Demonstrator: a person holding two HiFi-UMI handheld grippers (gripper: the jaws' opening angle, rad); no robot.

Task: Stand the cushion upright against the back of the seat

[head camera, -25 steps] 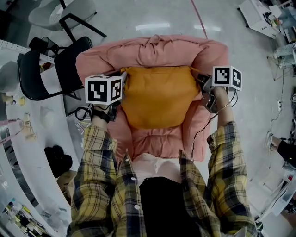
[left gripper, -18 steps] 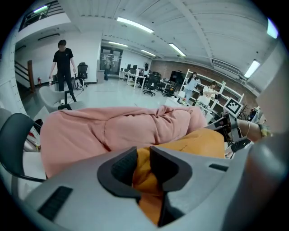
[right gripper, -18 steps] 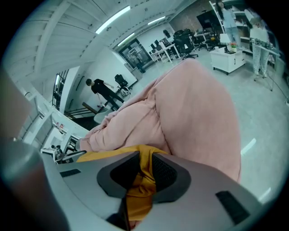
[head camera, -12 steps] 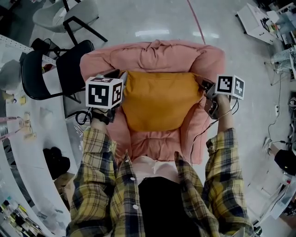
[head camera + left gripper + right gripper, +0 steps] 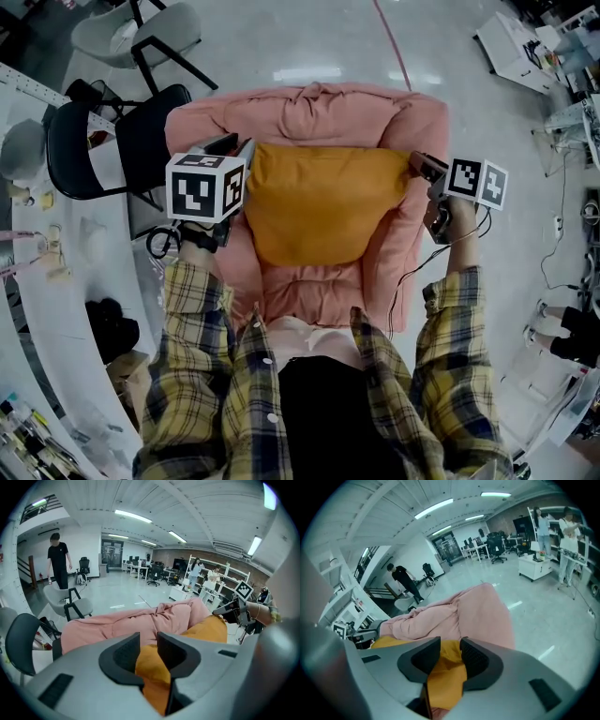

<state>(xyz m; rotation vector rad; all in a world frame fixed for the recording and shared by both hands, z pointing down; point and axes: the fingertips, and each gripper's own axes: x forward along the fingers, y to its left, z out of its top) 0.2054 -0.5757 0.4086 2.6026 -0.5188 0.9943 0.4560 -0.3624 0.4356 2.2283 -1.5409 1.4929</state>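
While scanning from the left, noted a black chair [image 5: 94,155] just beside the pink seat [image 5: 202,117], clear of the work.

Next, found the left hand-held gripper [image 5: 148,644] at the upper left corner of the orange cushion [image 5: 323,202], jaws just now opening to a middling gap. Saw orange fabric lying in that gap, not visibly pinched.

Centre: found the orange cushion on the pink seat, leaning back, top edge touching the pink backrest [image 5: 319,103] and lower edge down on the seat pad [image 5: 314,291]. Looks propped rather than flat.

Further right, found the right hand-held gripper [image 5: 450,651] at the upper right corner, near the pink armrest [image 5: 408,225]. Jaws likewise just now opening, somewhat wider than the left pair, with a fold of orange fabric in the gap, loose by the look of it.

Judged step: letting go after placing, with the task close to done.

Next move, at a guess: draw both away from the corners without dragging fabric along, or risk tipping the cushion forward. Worth checking afterwards for a steady lean against the back. Cannot tell from these views how firmly lodged.
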